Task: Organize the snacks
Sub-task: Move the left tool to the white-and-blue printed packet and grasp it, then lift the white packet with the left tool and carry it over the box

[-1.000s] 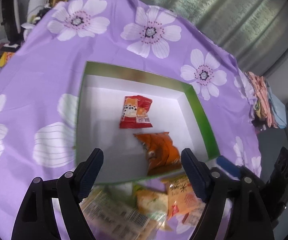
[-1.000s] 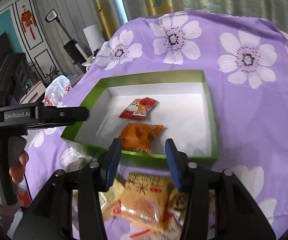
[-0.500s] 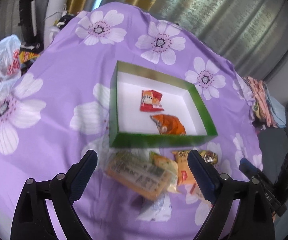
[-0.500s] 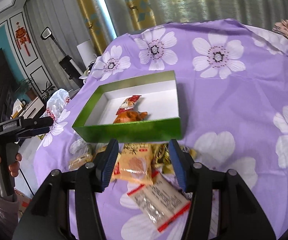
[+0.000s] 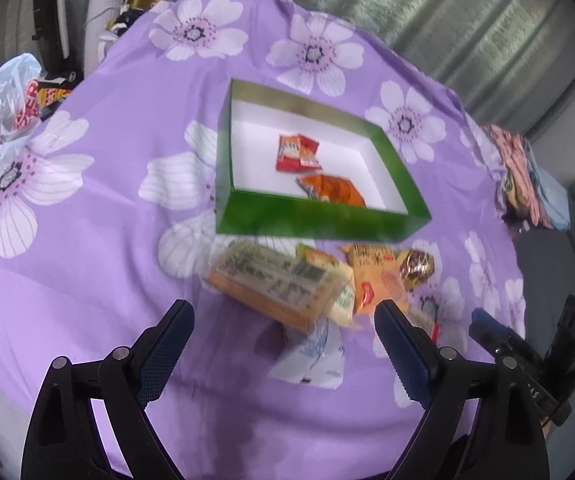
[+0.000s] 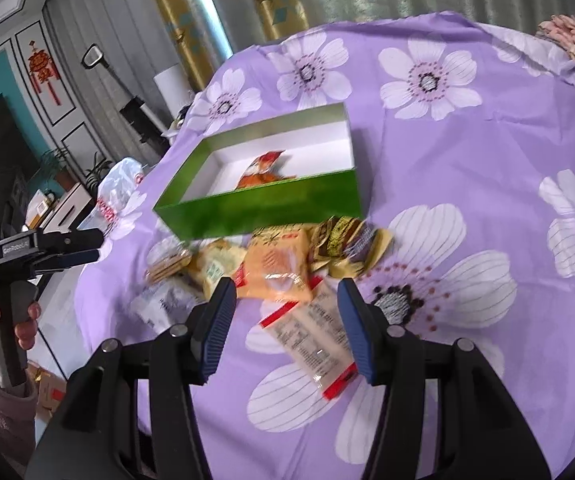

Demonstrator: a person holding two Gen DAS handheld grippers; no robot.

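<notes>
Cloth: purple floral cover, bare all round the box.
Box: green, open-topped; two packets inside.
Snacks: loose heap touching the box's near wall.
Left gripper: wide open, empty, above heap's near edge.
Right gripper: part open, empty, over long packet.

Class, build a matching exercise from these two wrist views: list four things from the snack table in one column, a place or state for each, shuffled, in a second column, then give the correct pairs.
Things:
1. red snack packet
2. green box
3. left gripper
4. white plastic bag

Places or states:
A. at the cloth's left edge
B. open, holding nothing
C. inside the box
D. behind the loose snack pile

Pairs: 1-C, 2-D, 3-B, 4-A
</notes>
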